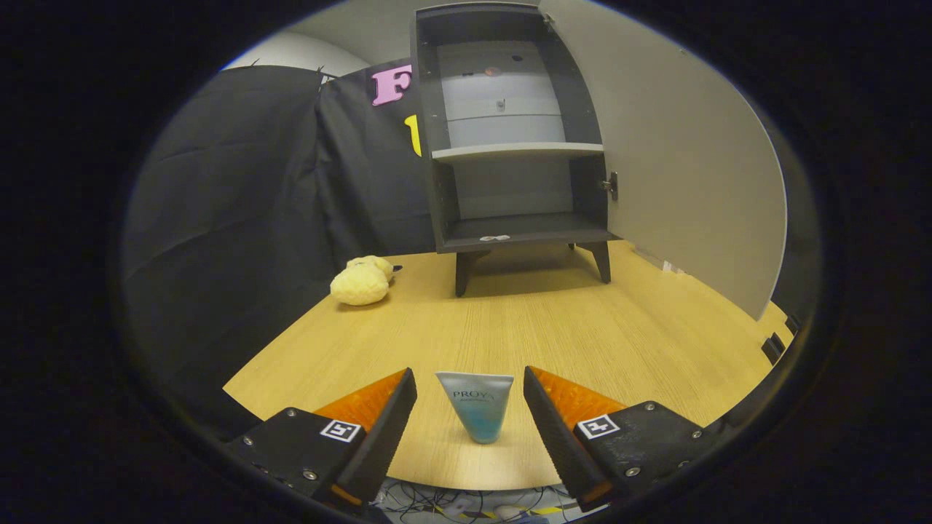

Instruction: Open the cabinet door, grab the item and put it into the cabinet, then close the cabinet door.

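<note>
Here, low in the frame, the small blue-and-grey plastic tube (477, 406) is standing upright, cap down, between the gripper (470, 397)'s spread, untouching fingers.

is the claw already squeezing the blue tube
No: the small blue squeeze tube stands between the open claw with a gap on each side, neither finger touching it.

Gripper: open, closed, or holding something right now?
Gripper: open, fingers either side of the upright tube on the table, not touching it.
</note>
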### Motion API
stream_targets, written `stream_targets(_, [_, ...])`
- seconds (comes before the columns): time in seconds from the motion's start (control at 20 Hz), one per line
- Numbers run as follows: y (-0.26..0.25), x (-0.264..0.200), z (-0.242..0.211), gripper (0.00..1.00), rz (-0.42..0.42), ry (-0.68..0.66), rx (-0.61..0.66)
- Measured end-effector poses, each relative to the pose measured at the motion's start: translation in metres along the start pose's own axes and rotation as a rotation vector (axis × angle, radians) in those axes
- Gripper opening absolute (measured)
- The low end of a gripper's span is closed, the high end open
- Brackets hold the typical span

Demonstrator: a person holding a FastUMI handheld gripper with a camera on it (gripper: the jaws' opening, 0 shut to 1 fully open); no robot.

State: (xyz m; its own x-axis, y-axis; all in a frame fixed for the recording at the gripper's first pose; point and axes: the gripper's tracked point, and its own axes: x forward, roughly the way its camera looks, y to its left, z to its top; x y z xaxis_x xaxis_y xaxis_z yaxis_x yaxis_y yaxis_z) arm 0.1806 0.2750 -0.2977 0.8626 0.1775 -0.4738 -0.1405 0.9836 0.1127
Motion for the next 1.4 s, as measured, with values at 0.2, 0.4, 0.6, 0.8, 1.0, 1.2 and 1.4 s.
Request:
stream_targets(0.2, [-0.001,0.013,-0.025,0.86,-0.019,0.073,0.007])
stream_targets(0.4, [-0.008,0.023,-0.037,0.74,-0.038,0.109,0.029])
stream_targets(0.6, [-0.011,0.024,-0.034,0.53,-0.039,0.101,0.006])
stream_targets(0.8, [-0.014,0.024,-0.014,0.52,-0.027,0.082,0.009])
stream_targets(1.0, [-0.014,0.019,0.025,0.52,-0.005,0.038,-0.001])
stream_targets(1.2, [-0.020,0.013,0.075,0.51,0.003,-0.023,-0.017])
stream_targets(1.4, [-0.032,0.010,0.126,0.51,-0.004,-0.085,-0.030])
